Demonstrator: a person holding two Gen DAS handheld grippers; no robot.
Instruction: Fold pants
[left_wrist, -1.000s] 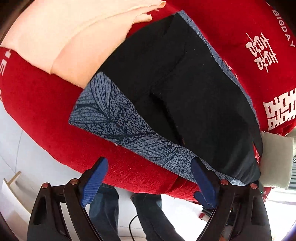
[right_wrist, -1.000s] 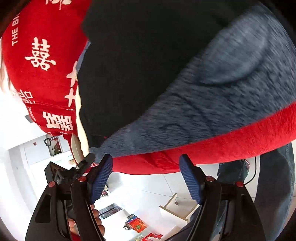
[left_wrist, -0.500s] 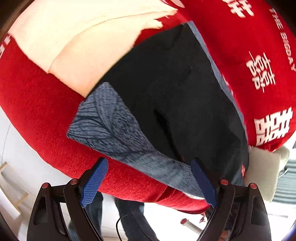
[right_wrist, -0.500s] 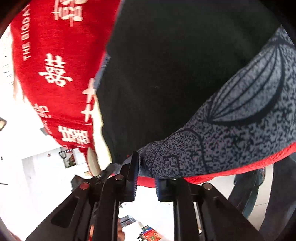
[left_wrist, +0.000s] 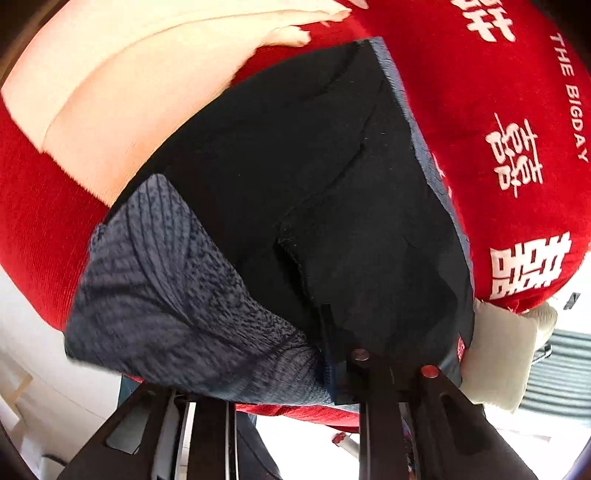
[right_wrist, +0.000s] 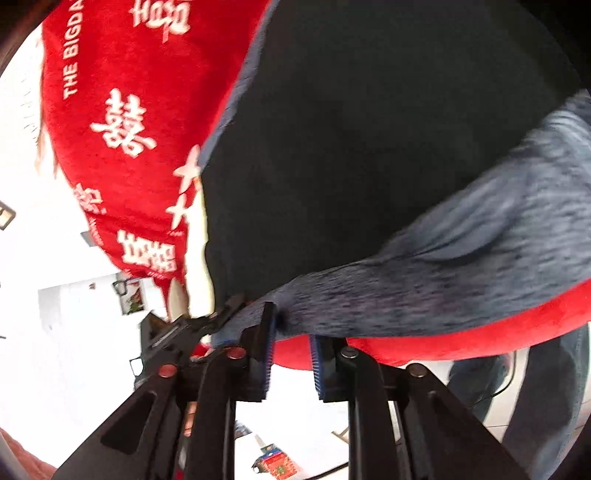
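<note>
Red bedspread (left_wrist: 498, 110): printed with white characters; it carries everything, and its near edge runs just ahead of both grippers.

Cream cloth (left_wrist: 110, 74): laid flat at the far left of the bedspread, beyond the pants.

Pants (left_wrist: 314, 184): black with a grey leaf-print band, spread flat at the near edge of the bedspread. The long axis runs away from the near edge; the printed band lies along that edge, directly ahead of both tools. Judged step: near hem to be carried over toward the far end.

Left gripper (left_wrist: 347, 373): jaws have just been closing, from wide apart to nearly together, with dark fabric at the near right corner of the pants pinched between them.

Right gripper (right_wrist: 291, 354): a narrow gap is left after a slight reopening; the printed band's edge sits at the left fingertip, and whether it is pinched cannot be told. The view is more blurred than a half second earlier.
</note>
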